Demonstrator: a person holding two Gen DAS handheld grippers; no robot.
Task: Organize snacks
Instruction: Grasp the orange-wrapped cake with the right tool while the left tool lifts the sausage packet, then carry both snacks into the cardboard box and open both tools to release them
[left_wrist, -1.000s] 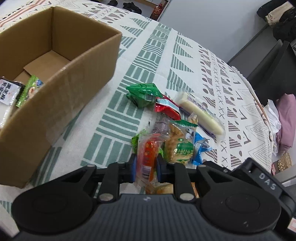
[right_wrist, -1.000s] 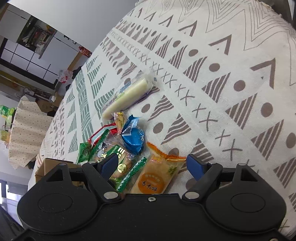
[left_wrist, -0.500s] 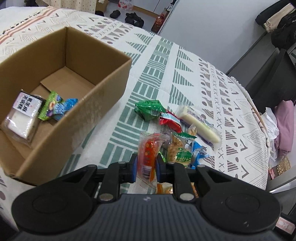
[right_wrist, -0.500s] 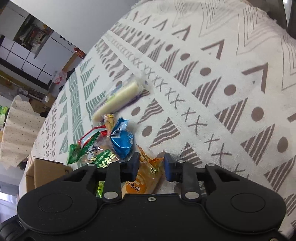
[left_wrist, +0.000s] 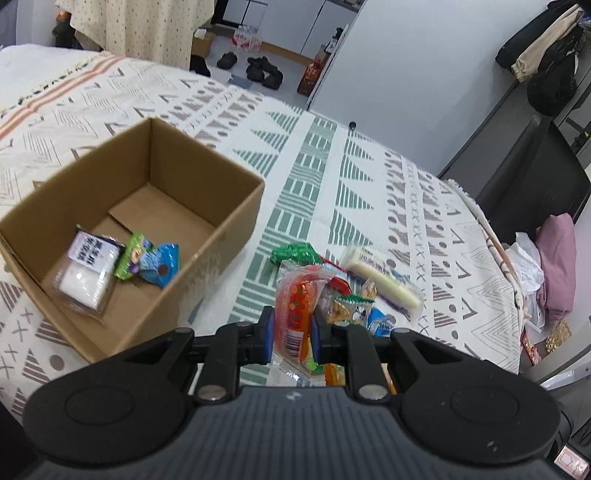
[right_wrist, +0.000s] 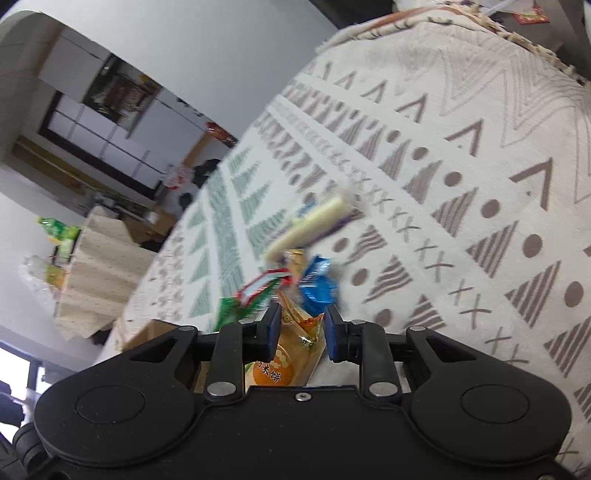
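Above patterned cloth (left_wrist: 325, 177): L gripper (left_wrist: 291, 328) clamped on orange pkt (left_wrist: 297, 306), R gripper (right_wrist: 300, 330) pinching yellow cracker pkt (right_wrist: 295, 347).

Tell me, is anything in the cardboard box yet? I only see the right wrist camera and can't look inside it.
Observer: Yes. On the floor of the open brown cardboard box lies a clear packet with a white snack and a label.
Child: Only that one?
Observer: No. A small green packet and a shiny blue packet lie right beside it.
Child: What has the other hand got?
Observer: The left gripper is shut on an orange-red plastic packet.
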